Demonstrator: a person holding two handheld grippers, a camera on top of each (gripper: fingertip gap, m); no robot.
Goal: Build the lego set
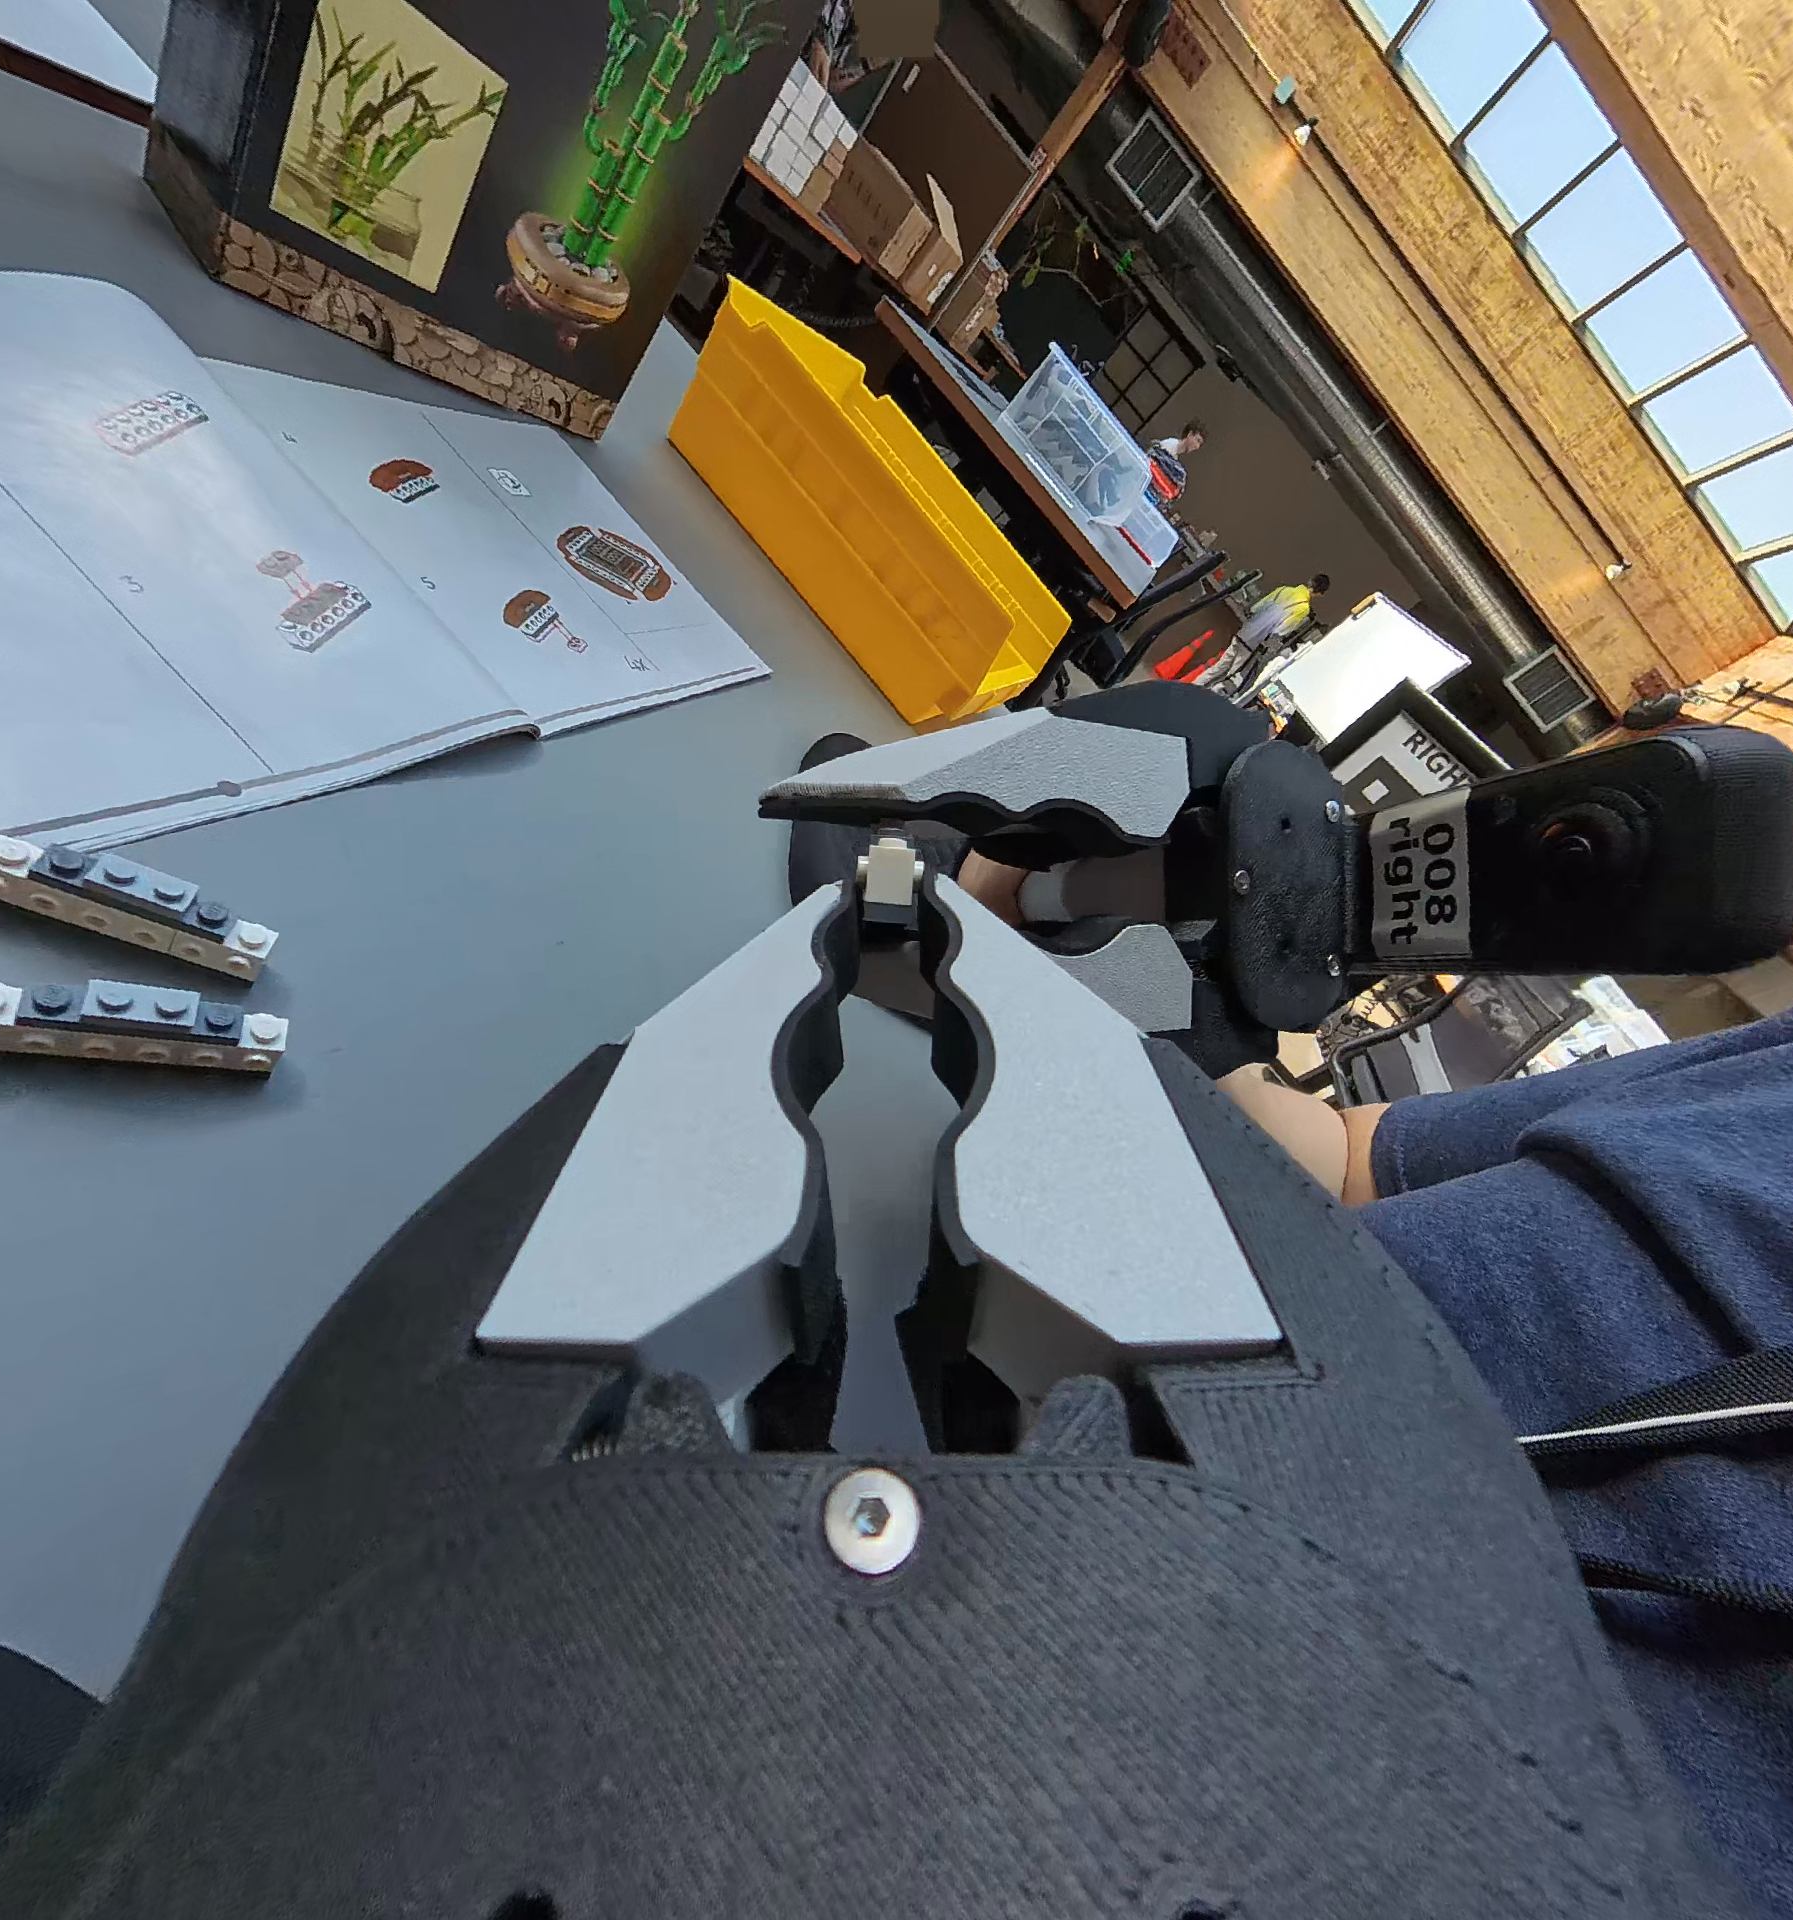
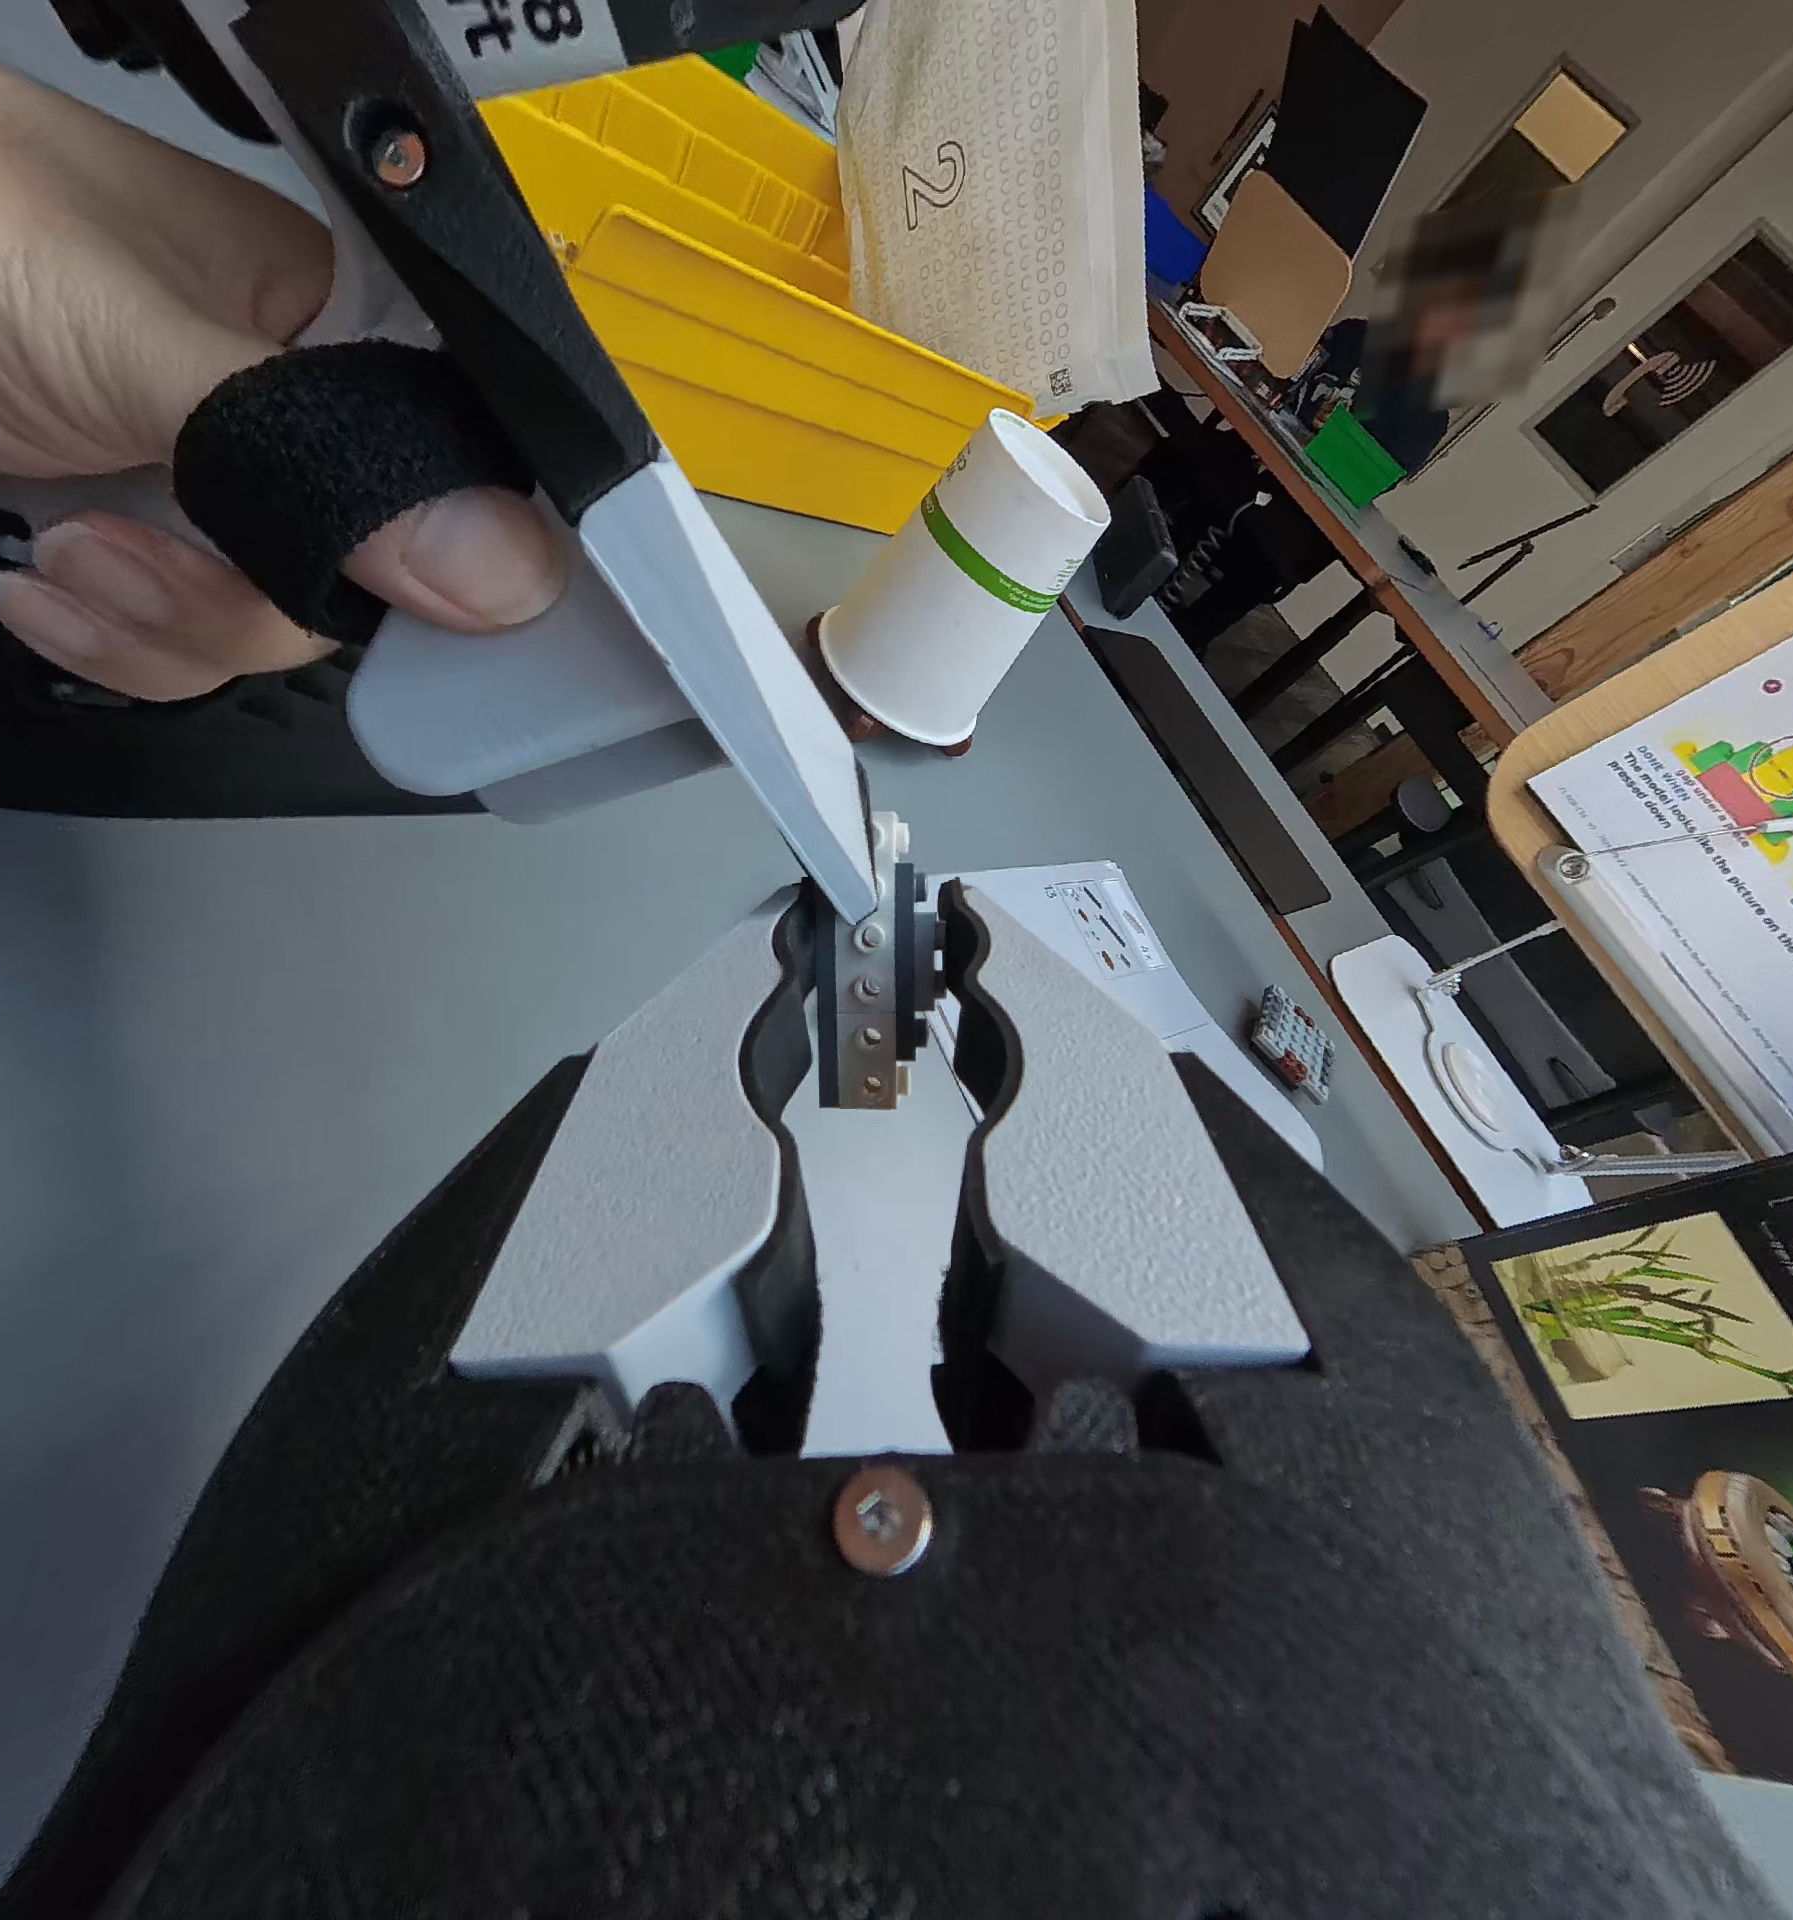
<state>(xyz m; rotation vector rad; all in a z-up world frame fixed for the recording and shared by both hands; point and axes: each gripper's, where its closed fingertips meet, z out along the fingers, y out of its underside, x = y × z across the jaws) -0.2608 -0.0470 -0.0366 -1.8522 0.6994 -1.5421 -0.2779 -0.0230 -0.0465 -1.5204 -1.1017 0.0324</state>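
Note:
My right gripper (image 2: 876, 914) is shut on a strip of grey and dark grey plates (image 2: 871, 1008), held edge-on above the table. My left gripper (image 1: 890, 888) is shut on a small white brick (image 1: 892, 868). Its tip meets the far end of the strip, where the white brick (image 2: 894, 836) shows in the right wrist view. The left gripper's fingers (image 2: 726, 707) come in from the upper left there. In the left wrist view the right gripper's fingers (image 1: 975, 779) reach in from the right. Two finished strips (image 1: 123, 909) (image 1: 113, 1023) lie on the table at the left.
An open instruction booklet (image 1: 248, 561), the set's box (image 1: 435, 187) and a yellow bin (image 1: 871, 540) lie beyond the grippers. A paper cup (image 2: 965, 592), a numbered paper bag (image 2: 985, 197) and a small grey studded block (image 2: 1292, 1044) are on the grey table (image 2: 248, 987). Only a small space, under 4 cm, lies between the two pairs of fingers.

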